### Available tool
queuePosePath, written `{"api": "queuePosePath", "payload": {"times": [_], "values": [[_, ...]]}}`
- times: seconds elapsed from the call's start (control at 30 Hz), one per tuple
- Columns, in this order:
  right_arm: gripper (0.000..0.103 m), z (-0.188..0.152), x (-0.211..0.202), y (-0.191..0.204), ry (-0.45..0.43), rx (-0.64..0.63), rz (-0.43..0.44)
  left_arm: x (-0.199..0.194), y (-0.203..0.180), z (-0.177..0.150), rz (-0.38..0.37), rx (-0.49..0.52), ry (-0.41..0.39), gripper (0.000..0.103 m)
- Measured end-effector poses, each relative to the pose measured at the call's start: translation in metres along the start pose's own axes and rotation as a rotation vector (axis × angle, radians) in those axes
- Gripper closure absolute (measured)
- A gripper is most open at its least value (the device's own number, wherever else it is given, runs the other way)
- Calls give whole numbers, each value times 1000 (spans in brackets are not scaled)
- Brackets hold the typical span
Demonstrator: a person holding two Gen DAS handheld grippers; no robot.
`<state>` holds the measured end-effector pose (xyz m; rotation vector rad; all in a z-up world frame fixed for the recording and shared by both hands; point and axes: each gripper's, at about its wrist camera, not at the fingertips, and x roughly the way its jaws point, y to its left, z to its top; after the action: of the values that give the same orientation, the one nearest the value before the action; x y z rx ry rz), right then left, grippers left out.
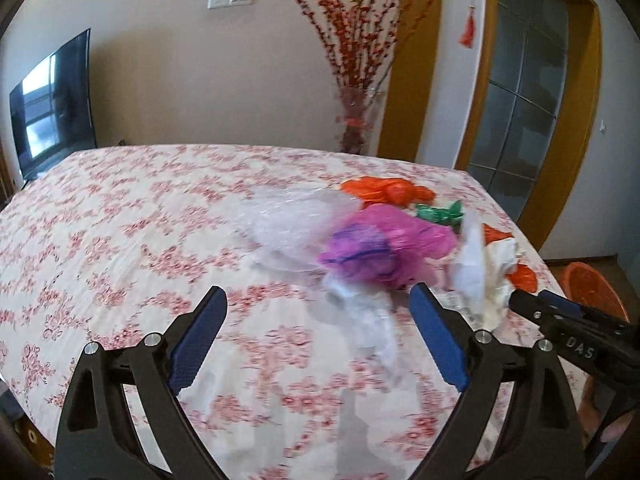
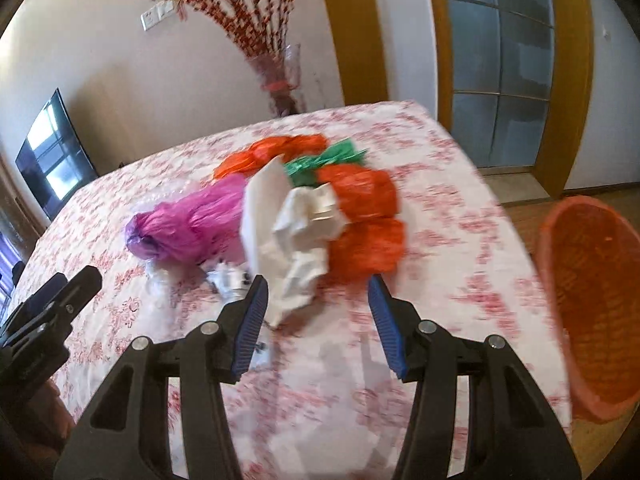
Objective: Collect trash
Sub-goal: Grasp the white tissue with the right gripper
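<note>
We see a big table (image 1: 120, 240) with a white cloth that has little red flowers all over it. The trash sits in a pile near the far right side of the table. There is a pink bag (image 2: 188, 224), a crumpled white paper (image 2: 296, 236), orange bags (image 2: 360, 216), a green bag (image 2: 324, 160) and a clear bag (image 1: 288, 224). They lie close together and some touch each other.

Our left claw (image 1: 318, 300) is spread wide with nothing in it. It hangs over the cloth, just in front of the pink bag. Our right claw (image 2: 318, 292) is partly spread. The bottom of the white paper hangs between its blue pads, but they do not squeeze it, so it holds nothing.

An orange basket (image 2: 592, 300) stands on the wood floor, just past the right edge of the table.

Behind the table is a pale wall with a dark TV (image 1: 52, 100) on the left. A tall vase (image 2: 284, 80) with red twigs stands in the corner. A glass door (image 2: 500, 60) with a yellow wood frame is on the right.
</note>
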<state>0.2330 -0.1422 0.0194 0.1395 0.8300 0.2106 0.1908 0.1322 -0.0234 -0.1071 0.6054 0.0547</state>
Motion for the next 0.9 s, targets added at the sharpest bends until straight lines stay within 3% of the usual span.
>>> {"api": "queuePosePath", "payload": {"times": [0.37,0.47,0.53,0.57,0.7,0.87,0.9], "values": [[51,8,31,21,15,1,-25,10,33,-6,-18,-63,35,12],[34,11,35,24,-3,-6,-51,12,37,-7,-27,-75,39,12],[33,13,39,26,-4,-18,-63,12,37,-7,-31,-77,38,12],[34,15,42,27,0,-25,-69,12,37,-6,-33,-77,38,12],[54,19,54,27,32,-31,-73,13,36,-5,-45,-75,40,12],[54,19,60,21,62,-2,-70,14,29,-4,-61,-67,42,12],[61,19,60,20,63,0,-62,15,28,-4,-65,-66,44,12]]}}
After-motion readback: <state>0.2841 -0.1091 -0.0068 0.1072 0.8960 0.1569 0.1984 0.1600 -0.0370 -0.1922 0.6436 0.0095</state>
